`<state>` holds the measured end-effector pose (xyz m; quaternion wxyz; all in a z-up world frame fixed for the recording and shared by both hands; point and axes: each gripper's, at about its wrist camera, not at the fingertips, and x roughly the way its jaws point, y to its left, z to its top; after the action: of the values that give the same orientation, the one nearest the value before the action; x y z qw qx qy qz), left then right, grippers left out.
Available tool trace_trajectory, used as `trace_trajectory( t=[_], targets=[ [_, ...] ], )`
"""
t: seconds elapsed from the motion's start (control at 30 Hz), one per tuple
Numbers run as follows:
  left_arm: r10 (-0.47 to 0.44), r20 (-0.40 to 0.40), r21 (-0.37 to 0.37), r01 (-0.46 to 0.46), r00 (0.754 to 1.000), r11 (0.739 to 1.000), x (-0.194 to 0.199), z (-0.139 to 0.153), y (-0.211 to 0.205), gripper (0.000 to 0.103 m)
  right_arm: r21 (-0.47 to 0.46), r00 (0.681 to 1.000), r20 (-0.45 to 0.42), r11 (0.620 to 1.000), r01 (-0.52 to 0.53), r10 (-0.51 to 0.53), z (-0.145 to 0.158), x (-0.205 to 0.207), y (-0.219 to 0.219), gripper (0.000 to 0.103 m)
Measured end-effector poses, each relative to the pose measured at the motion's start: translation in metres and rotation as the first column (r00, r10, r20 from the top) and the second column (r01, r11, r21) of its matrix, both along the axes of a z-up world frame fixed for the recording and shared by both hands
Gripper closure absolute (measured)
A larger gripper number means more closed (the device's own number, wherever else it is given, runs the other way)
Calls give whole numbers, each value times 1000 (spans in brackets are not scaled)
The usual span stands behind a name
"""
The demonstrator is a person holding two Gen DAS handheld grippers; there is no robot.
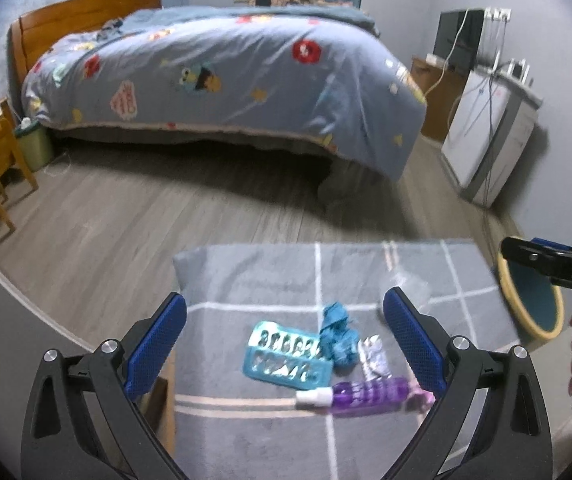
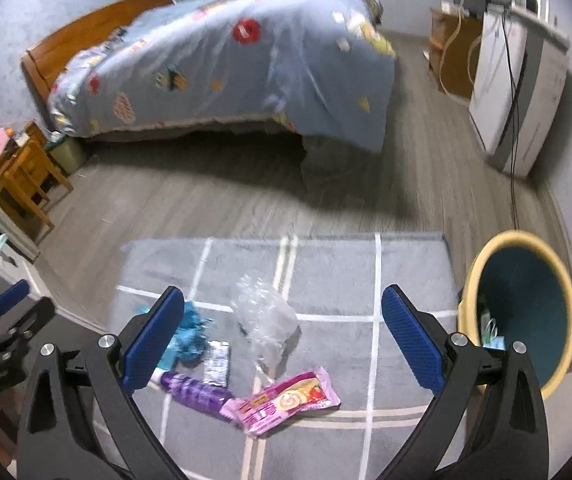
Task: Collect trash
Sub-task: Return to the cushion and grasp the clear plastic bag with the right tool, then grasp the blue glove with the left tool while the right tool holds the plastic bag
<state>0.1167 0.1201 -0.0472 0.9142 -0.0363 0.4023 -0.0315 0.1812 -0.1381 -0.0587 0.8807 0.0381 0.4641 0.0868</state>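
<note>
The left claw [image 1: 285, 340] hangs wide open above a grey rug with pale grid lines [image 1: 246, 276], its blue-padded fingers [image 1: 156, 344] holding nothing. Between those fingers, going from left to right, the trash lies in a loose cluster on the rug: a teal plastic blister tray with rows of punched-out pockets [image 1: 286, 358], then a crumpled teal wad [image 1: 337, 334] touching the tray's right end, then a small silver foil sachet [image 1: 373, 356] just beside the wad. In front of these lies a purple ribbed plastic tube with a white cap [image 1: 365, 394], on its side, cap pointing left.

The right claw [image 2: 284, 340] is likewise spread open and empty. In its view the teal wad shows partly behind the left finger [image 2: 154, 344], the foil sachet beside it, and the purple tube below them. Next comes a crumpled clear plastic bag [image 2: 266, 316] near the middle of the rug, and in front of it a pink printed snack wrapper [image 2: 286, 402], its left end touching the tube's end.

Furthest right, just off the rug's edge on the grey wood-plank floor [image 2: 226, 204], stands a round yellow-rimmed bin with a dark teal inside [image 2: 473, 276], with a few scraps visible at its bottom. A bed under a blue patterned quilt [image 1: 226, 72] fills the background.
</note>
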Motion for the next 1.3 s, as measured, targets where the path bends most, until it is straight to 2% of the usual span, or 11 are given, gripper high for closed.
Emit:
trace_trajectory(
  t=[0.23,0.43,0.5,0.53,0.57,0.67,0.73,0.8,0.97,1.2,1.3],
  targets=[
    [-5,-49,27,6,999,1000,14,-23,1,5,-163,990,-116,981,-102,83,-68,33,20,6],
    [23,-101,23,-21,995,1000,24,-40,3,5,-179,965,-211,965,-194,155,-104,42,41,6],
    [25,-114,17,-23,993,1000,27,-45,3,5,-158,952,-251,962,-222,178,-115,44,47,20],
    [25,-122,12,-24,992,1000,28,-47,3,5,-149,943,-278,961,-233,185,-121,45,49,38],
    [26,-128,12,-25,991,1000,29,-49,2,5,-127,938,-291,964,-234,189,-124,45,49,46],
    [12,-144,20,-9,990,1000,33,-56,-5,5,-72,934,-306,974,-217,185,-121,47,48,68],
    [-5,-153,24,8,988,1000,36,-63,-12,5,-31,939,-296,981,-190,173,-111,48,43,72],
    [-26,-172,32,32,985,999,40,-73,-22,5,-15,947,-284,987,-160,149,-103,49,36,73],
    [-91,-219,66,108,972,992,48,-96,-44,7,-74,972,-215,991,-112,94,-81,51,20,73],
    [-109,-264,77,133,958,988,55,-117,-58,9,-38,973,-221,996,-76,66,-78,56,2,73],
    [-123,-286,70,149,950,986,57,-123,-64,18,-35,973,-220,997,-72,63,-77,55,-1,73]
  ],
)
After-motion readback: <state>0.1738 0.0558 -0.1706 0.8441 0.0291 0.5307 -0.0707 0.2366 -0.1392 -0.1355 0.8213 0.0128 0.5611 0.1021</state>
